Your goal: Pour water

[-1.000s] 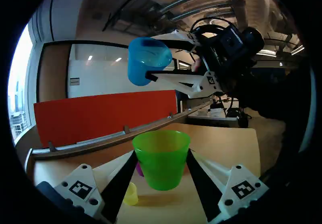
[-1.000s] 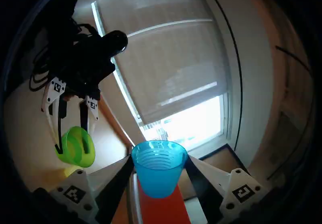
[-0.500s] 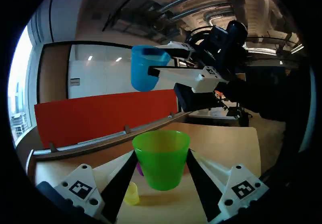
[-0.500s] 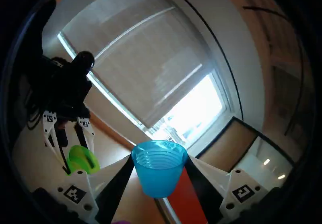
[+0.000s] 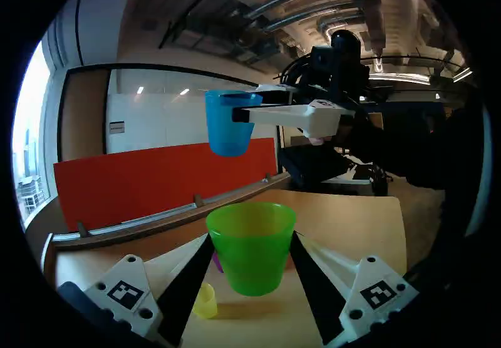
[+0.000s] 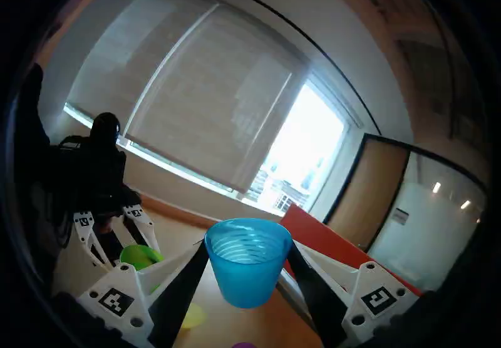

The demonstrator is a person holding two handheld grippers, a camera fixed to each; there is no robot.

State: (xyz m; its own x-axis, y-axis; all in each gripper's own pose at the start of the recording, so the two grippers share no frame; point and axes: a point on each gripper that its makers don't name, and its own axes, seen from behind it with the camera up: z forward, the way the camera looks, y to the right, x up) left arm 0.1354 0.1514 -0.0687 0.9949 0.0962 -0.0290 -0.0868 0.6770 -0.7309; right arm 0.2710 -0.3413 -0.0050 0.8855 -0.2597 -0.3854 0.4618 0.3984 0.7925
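My left gripper (image 5: 252, 260) is shut on a green cup (image 5: 252, 246), held upright just above the wooden table (image 5: 351, 220). High above it, the right gripper (image 5: 241, 105) holds a blue cup (image 5: 229, 122) upright, with a gap of air between the two cups. In the right gripper view, my right gripper (image 6: 247, 266) is shut on the blue cup (image 6: 246, 261), whose ribbed inside shows no water that I can make out. The left gripper (image 6: 119, 232) and the green cup (image 6: 141, 255) sit lower at the left there.
A small yellow cup (image 5: 204, 301) and a purple object (image 5: 216, 263) stand on the table beneath the green cup. A red partition (image 5: 156, 179) with a wooden rail runs along the table's far edge. A bright window (image 6: 288, 160) with blinds fills the wall.
The right gripper has rotated the blue cup from a tilted pose back to upright and level. The green cup and the left gripper have stayed in place.
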